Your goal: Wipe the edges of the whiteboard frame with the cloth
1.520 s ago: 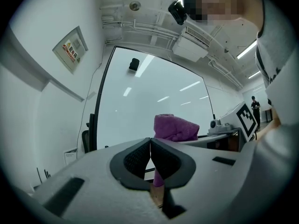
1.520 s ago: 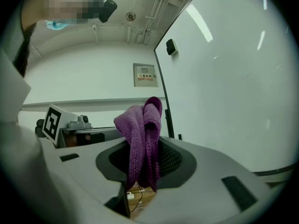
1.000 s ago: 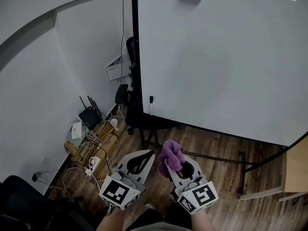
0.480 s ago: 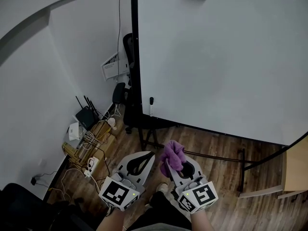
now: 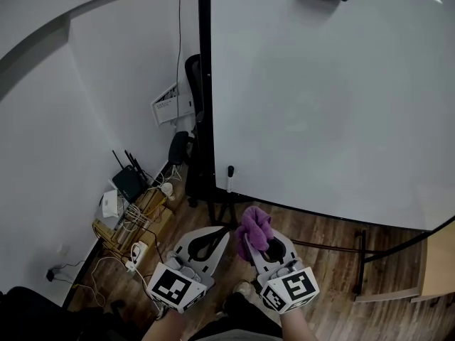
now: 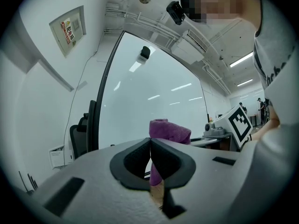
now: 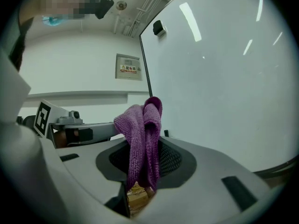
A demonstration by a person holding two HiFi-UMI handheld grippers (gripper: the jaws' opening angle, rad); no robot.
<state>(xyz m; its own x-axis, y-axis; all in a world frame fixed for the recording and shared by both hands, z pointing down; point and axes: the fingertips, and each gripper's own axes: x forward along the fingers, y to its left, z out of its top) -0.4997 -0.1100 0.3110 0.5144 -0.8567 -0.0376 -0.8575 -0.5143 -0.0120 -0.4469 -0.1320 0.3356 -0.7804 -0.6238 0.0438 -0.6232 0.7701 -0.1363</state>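
Note:
A large whiteboard (image 5: 327,98) on a stand fills the upper right of the head view, its black frame edge (image 5: 206,84) running down the left side. A purple cloth (image 5: 254,227) is bunched between the jaws of my right gripper (image 5: 257,241), which is shut on it; the cloth (image 7: 142,134) hangs folded over the pads in the right gripper view. My left gripper (image 5: 212,239) sits just left of it, jaws closed together with nothing between them. The cloth (image 6: 168,130) also shows past the left jaws. Both grippers are held low, well short of the board.
A marker (image 5: 230,178) stands at the board's lower left corner. Black office chairs (image 5: 190,126) sit behind the frame. A router (image 5: 129,180), power strips and tangled cables (image 5: 135,222) lie by the white wall. A wooden desk corner (image 5: 437,258) is at right. The floor is wood.
The view has shifted so the whiteboard's lower edge and marker sit lower and nearer. Both grippers stay in the same pose, the cloth still held.

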